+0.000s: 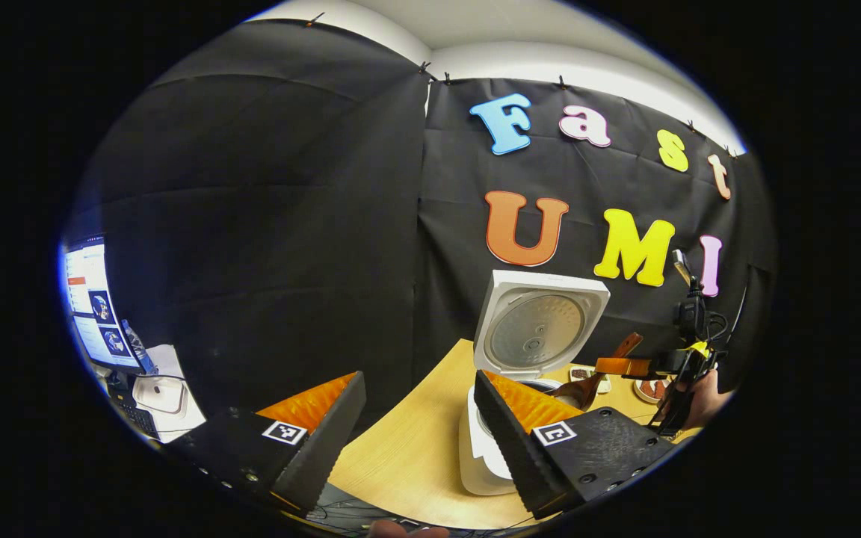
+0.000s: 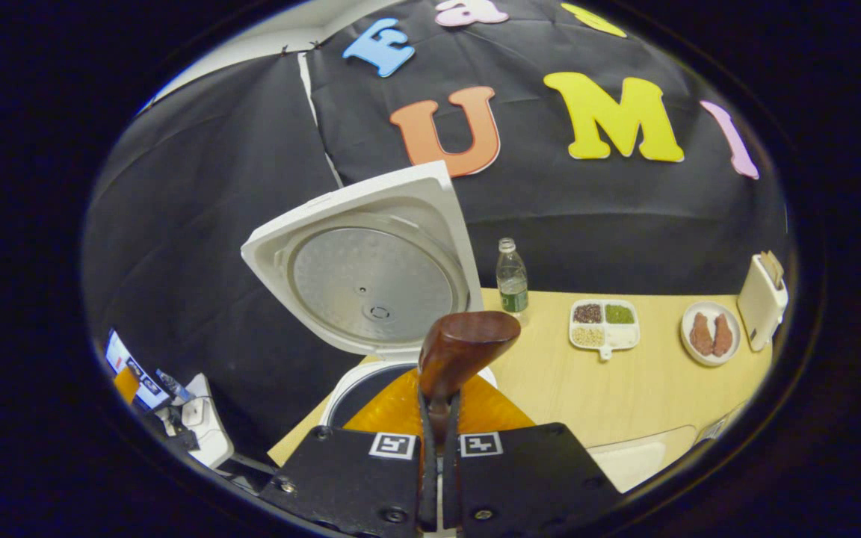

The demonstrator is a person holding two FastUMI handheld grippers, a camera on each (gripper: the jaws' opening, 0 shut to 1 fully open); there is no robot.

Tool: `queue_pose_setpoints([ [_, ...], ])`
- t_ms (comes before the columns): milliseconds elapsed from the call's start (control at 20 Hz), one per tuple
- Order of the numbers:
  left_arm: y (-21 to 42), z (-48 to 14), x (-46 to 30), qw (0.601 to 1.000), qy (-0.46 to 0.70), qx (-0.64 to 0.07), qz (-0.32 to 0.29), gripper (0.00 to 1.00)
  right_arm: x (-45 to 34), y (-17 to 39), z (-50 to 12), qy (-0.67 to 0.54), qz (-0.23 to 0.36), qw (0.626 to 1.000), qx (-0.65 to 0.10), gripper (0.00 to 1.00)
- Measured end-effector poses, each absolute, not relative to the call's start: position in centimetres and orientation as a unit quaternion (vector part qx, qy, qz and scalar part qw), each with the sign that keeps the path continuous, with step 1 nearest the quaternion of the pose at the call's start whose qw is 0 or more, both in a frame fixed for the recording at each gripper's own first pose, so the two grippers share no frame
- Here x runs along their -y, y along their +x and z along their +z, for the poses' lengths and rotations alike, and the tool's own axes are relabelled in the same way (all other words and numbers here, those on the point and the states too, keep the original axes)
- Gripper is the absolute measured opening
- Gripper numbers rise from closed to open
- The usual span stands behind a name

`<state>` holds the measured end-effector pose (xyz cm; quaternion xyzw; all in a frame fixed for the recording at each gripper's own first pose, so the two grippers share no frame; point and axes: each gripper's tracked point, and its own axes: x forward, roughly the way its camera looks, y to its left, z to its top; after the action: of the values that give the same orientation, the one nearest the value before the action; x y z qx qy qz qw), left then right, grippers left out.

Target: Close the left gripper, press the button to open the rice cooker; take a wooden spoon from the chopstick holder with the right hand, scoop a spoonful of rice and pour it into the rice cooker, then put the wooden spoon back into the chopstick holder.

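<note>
In the right gripper view, the right gripper [image 2: 439, 433] is sitting at the bottom with its two black fingers pressed together on the handle of the wooden spoon [image 2: 460, 351], which is standing up between them. Most of the handle is hidden inside the narrow slot between the fingers; the dark brown bowl is sticking out above them, hanging over the open pot of the rice cooker [image 2: 371, 299]. The spoon and fingers are covering much of the pot, so what lies inside is hard to make out. The cooker's lid is standing open, its round metal inner plate facing the camera. Beyond it on the wooden table [image 2: 625, 388], a clear bottle [image 2: 511, 280] is standing just beside the lid. Farther right, a divided tray [image 2: 604, 325] of grains and a plate [image 2: 709, 332] with two brown pieces are lying near each other, and a white holder [image 2: 761, 299] is standing at the table's far right, blurred by the lens edge.

In the left gripper view, the left gripper [image 1: 419, 418] is holding its fingers wide apart, gripping nothing, low over the table's near edge. Its right finger is cutting off part of the cooker's body. Farther off, a hand [image 1: 703, 400] is holding the other gripper, the spoon reaching toward the cooker. A lit screen [image 1: 94, 302] is showing at the far left, partly cut off.
</note>
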<state>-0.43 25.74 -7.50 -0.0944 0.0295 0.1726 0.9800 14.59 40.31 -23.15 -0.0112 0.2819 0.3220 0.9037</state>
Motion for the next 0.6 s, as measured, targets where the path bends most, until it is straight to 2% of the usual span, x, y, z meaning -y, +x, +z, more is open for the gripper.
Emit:
queue_pose_setpoints([
  [250,-0.7,-7.7,-25.9,0.98,-0.1,-0.026,0.172,0.94,-41.5,13.9,-21.7,-0.072,0.337,0.905,-0.249,0.08],
  [600,-0.9,-7.6,-26.0,0.98,-0.093,-0.019,0.173,0.94,-43.9,12.0,-18.9,-0.195,0.368,0.894,-0.165,0.08],
])
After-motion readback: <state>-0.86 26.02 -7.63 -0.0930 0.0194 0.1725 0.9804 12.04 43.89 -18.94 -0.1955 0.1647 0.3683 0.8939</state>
